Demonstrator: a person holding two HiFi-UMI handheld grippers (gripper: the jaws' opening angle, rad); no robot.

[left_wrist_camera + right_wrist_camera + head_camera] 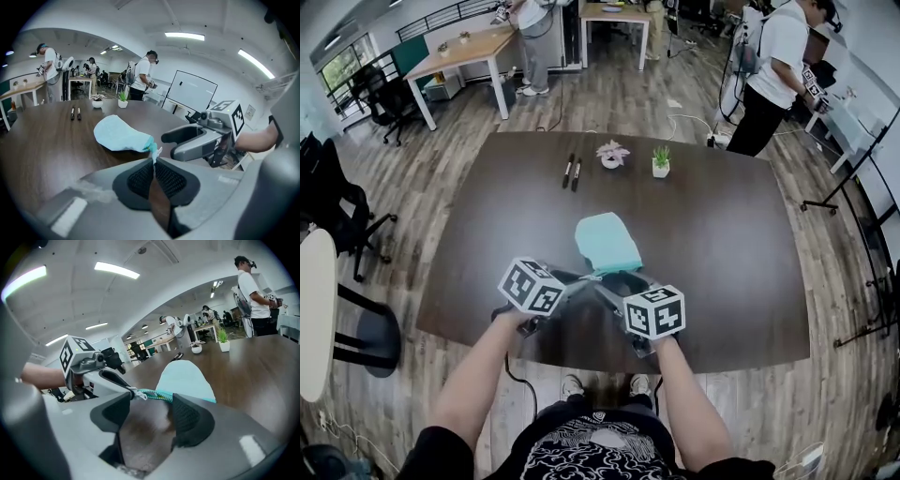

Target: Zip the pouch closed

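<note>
A light teal pouch (607, 242) lies on the dark wooden table (722, 244), its zipper end towards me. My left gripper (589, 278) is shut on that zipper end; in the left gripper view (154, 164) a bit of teal tape and a small white pull (156, 152) stick out of the closed jaws. My right gripper (614, 286) stands beside it on the right, jaws open (150, 406). The teal zipper (154, 393) runs just beyond its fingertips, touching neither pad. The pouch (185, 378) lies behind it.
Two pens (572, 172) and two small potted plants (612, 154) (661, 161) sit at the table's far side. Black chairs (337, 206) stand to the left. A person (773, 66) stands beyond the far right corner, and desks fill the back.
</note>
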